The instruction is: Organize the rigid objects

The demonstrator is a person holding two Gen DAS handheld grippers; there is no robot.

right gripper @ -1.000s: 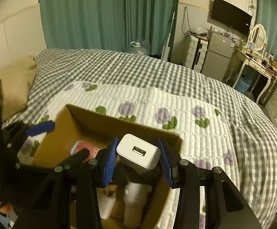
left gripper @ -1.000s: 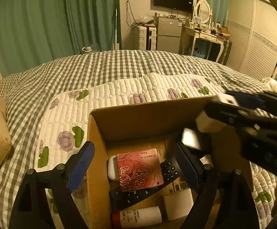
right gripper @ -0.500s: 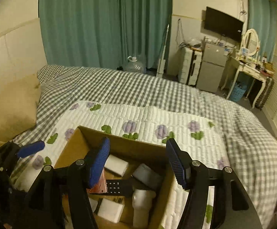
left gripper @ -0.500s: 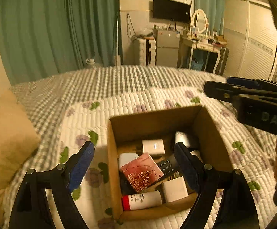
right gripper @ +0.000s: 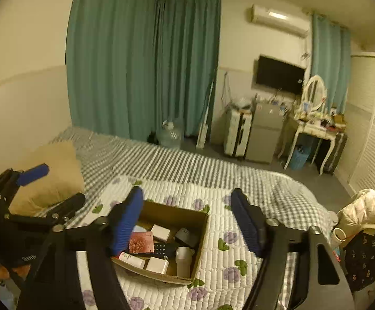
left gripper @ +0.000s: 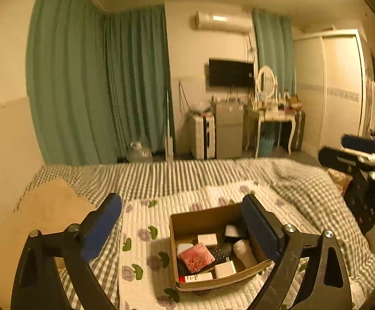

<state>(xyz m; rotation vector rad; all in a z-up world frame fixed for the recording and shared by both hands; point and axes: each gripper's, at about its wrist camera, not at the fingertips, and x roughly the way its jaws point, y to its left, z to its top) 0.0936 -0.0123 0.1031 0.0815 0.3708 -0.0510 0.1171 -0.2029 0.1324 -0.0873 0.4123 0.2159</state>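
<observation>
A cardboard box (left gripper: 203, 219) sits on the quilted floral bedspread and also shows in the right wrist view (right gripper: 200, 235). Inside lie a red patterned card (left gripper: 196, 257), a black remote (right gripper: 165, 249), a white charger (right gripper: 160, 232), a white cube (left gripper: 224, 270), a white cylinder (right gripper: 183, 261) and a red-capped tube (left gripper: 195, 277). My left gripper (left gripper: 184, 230) is open and empty, high above and behind the box. My right gripper (right gripper: 190, 224) is open and empty, also raised well above the box.
A tan pillow (right gripper: 50, 175) lies at the bed's left. The checked duvet (left gripper: 187, 175) covers the bed. A dressing table (right gripper: 314, 129), small fridge and TV stand at the far wall. A cream jacket (right gripper: 368, 211) lies at the right.
The right gripper let go of the white charger, which now lies in the box. Both grippers have pulled up and back, far from the box.
</observation>
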